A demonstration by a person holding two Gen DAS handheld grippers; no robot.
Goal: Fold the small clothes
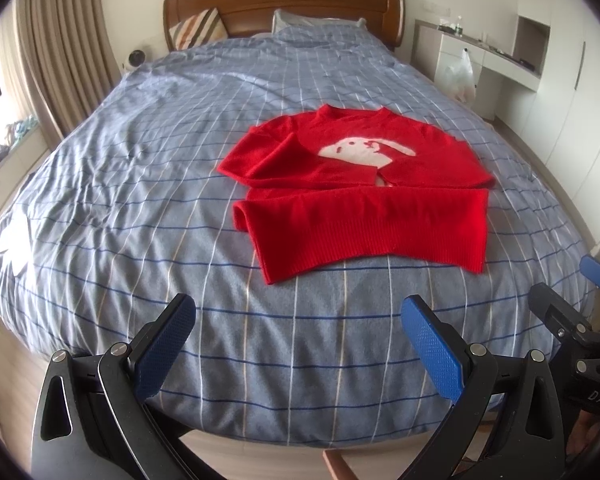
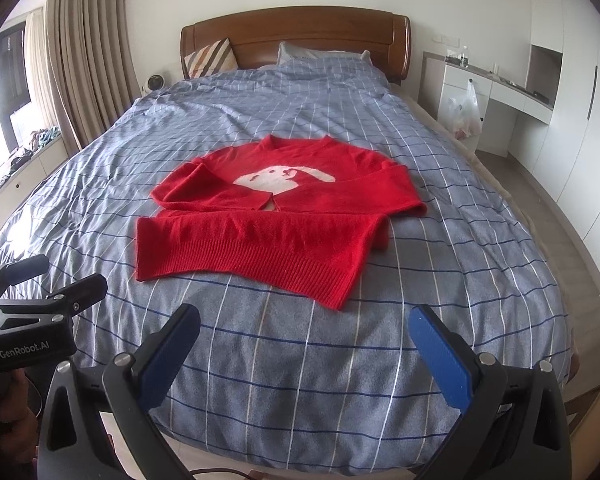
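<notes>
A small red sweater [image 1: 364,200] with a white animal picture lies flat on the blue checked bedcover [image 1: 140,200]. Both sleeves are folded across its chest, their cuffs nearly meeting in the middle. Its ribbed hem faces me. In the right wrist view the same sweater [image 2: 268,224] sits centre-left on the bedcover [image 2: 440,320]. My left gripper [image 1: 300,348] hovers open over the foot of the bed, short of the hem. My right gripper [image 2: 304,356] is open too, equally short of the sweater. Neither holds anything. Each gripper shows at the edge of the other's view.
A wooden headboard [image 1: 284,4] with a striped cushion [image 1: 198,28] and a pillow stands at the far end. Beige curtains [image 1: 64,40] and a cluttered window ledge are on the left. White cabinets, a desk with a plastic bag [image 1: 462,76] line the right.
</notes>
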